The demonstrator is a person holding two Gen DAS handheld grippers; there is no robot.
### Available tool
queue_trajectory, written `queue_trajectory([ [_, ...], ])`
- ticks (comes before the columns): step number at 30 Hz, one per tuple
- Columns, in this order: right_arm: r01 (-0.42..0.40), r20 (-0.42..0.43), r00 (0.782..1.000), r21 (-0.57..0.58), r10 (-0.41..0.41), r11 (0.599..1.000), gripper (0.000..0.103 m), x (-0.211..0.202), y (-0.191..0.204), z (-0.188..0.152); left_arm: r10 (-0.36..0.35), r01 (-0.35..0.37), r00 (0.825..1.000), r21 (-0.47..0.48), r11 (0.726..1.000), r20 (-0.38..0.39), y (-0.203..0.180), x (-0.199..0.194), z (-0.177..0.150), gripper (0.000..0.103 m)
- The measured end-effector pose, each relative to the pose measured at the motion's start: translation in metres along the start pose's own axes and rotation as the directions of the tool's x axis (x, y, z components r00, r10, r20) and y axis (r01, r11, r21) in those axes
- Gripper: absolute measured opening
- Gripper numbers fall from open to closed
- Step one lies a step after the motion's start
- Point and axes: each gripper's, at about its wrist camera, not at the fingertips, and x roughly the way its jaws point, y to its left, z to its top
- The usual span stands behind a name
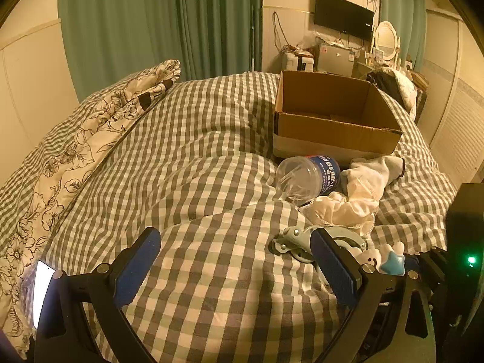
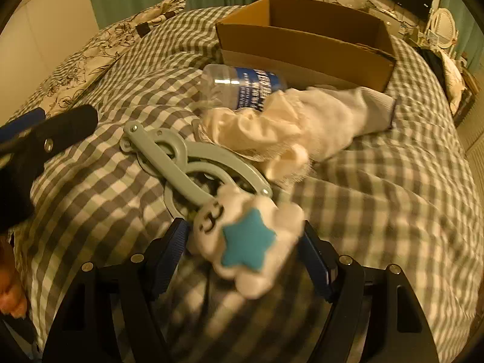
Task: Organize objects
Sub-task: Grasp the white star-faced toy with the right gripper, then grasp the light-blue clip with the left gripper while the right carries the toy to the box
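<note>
An open cardboard box (image 1: 332, 121) stands on the checked bed, also in the right wrist view (image 2: 305, 45). Before it lie a clear plastic bottle with a blue label (image 1: 308, 178) (image 2: 242, 84), white cloths and a sock (image 1: 360, 193) (image 2: 302, 124), and a grey folding hanger (image 1: 296, 242) (image 2: 187, 160). A white cloud toy with a blue star (image 2: 245, 236) (image 1: 384, 257) sits between the fingers of my right gripper (image 2: 242, 254), whose jaws touch its sides. My left gripper (image 1: 236, 266) is open and empty above the quilt, just left of the hanger.
A floral pillow (image 1: 75, 157) lies along the bed's left side. A lit phone (image 1: 40, 287) lies at the lower left. Green curtains, a wall television (image 1: 343, 15), a dresser with a mirror and a small fridge stand beyond the bed.
</note>
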Motion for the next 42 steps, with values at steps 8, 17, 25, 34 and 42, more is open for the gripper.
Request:
queue_trajectory([
  [8, 0.019, 0.096, 0.995, 0.000, -0.019, 1.000, 0.064, -0.037, -0.004, -0.003, -0.016, 0.016, 1.000, 0.028, 0.999, -0.024, -0.007, 0.003, -0.001, 0.097],
  [17, 0.085, 0.237, 0.966, 0.087, -0.103, 0.993, 0.065, -0.100, -0.055, 0.010, -0.100, 0.121, 0.981, 0.120, 0.985, -0.168, -0.056, 0.048, -0.007, 0.096],
  [25, 0.033, 0.200, 0.978, 0.122, -0.057, 0.992, 0.064, -0.076, -0.076, 0.009, -0.130, 0.160, 0.970, 0.137, 0.978, -0.204, -0.078, 0.070, 0.000, 0.075],
  [34, 0.029, 0.225, 0.973, 0.119, -0.056, 0.993, 0.064, -0.083, -0.074, 0.006, -0.167, 0.192, 0.973, 0.155, 0.969, -0.162, -0.070, 0.035, -0.007, 0.063],
  [42, 0.049, 0.280, 0.957, 0.104, -0.076, 0.993, 0.064, -0.114, -0.066, 0.003, -0.237, 0.253, 0.965, 0.160, 0.954, -0.109, -0.066, -0.009, -0.002, 0.025],
])
